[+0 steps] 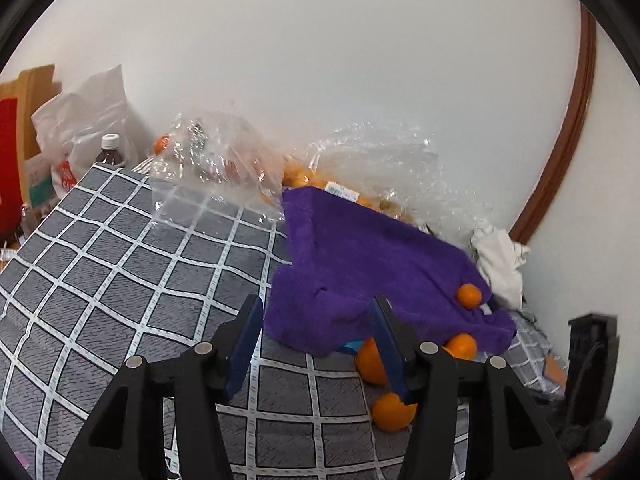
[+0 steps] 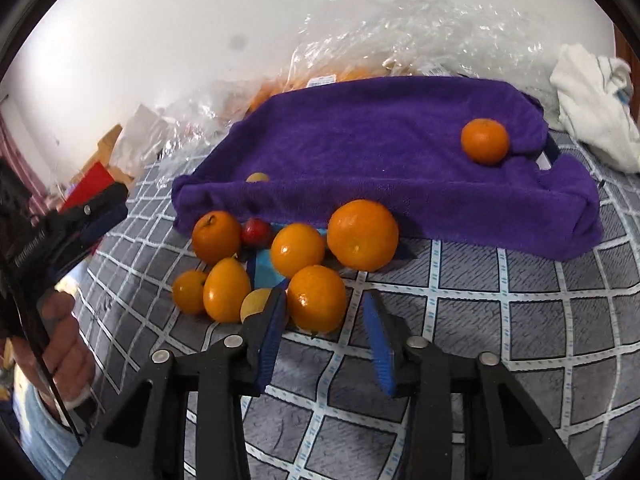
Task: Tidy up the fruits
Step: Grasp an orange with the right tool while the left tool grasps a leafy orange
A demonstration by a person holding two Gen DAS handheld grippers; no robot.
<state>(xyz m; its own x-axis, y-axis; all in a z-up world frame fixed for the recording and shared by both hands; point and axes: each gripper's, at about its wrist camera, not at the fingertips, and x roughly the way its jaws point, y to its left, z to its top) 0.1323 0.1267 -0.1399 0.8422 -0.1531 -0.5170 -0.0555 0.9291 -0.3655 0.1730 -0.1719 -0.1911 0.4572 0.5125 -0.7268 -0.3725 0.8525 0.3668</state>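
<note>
Several oranges (image 2: 298, 255) lie in a heap on the grey checked tablecloth (image 2: 520, 320), in front of a purple towel (image 2: 380, 152) draped over something raised. Among them are a small red fruit (image 2: 256, 231) and a yellow one (image 2: 253, 304). My right gripper (image 2: 324, 294) is shut on the nearest orange (image 2: 316, 298), which sits on the cloth between its tips. One mandarin (image 2: 485, 141) rests on top of the towel. My left gripper (image 1: 318, 304) is open at the towel's (image 1: 360, 264) front edge and holds nothing. Two oranges (image 1: 392, 412) lie beside its right finger.
A crumpled clear plastic bag (image 1: 360, 168) with more oranges stands behind the towel against the white wall. A white cloth (image 2: 596, 108) lies at the right. A dark bottle (image 1: 110, 152) and a white bag (image 1: 84, 120) stand at the far left. A hand (image 2: 64, 344) holds the left gripper.
</note>
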